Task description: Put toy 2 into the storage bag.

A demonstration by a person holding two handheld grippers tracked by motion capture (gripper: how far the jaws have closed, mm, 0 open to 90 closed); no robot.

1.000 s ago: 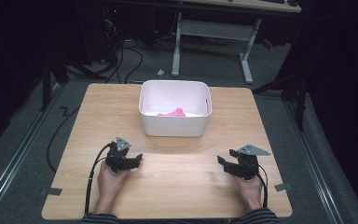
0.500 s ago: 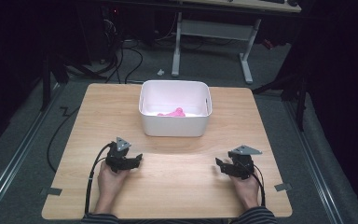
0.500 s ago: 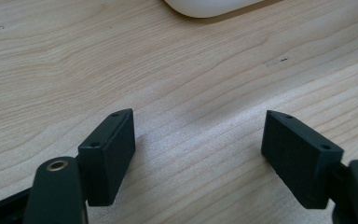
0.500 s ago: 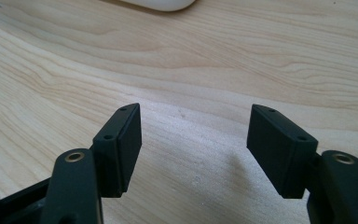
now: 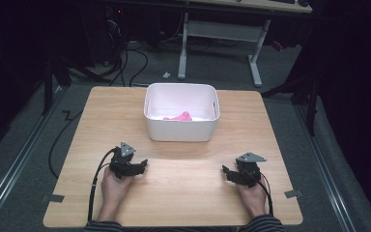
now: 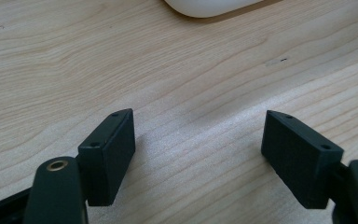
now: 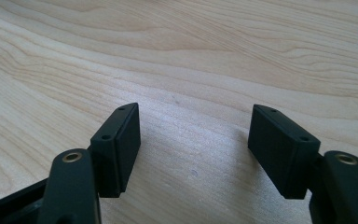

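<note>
Right hand-held gripper (image 5: pixel 228 173) lowered toward table (image 5: pixel 183 203)

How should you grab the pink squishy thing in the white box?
Best from straight above, since the white box has walls all around the pink thing. It lies flat on the bottom, so probably pinch across its narrow middle. Its exact shape is too small to tell.

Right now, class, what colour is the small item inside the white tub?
Pink item; the high view shows it best inside the white tub.
</note>
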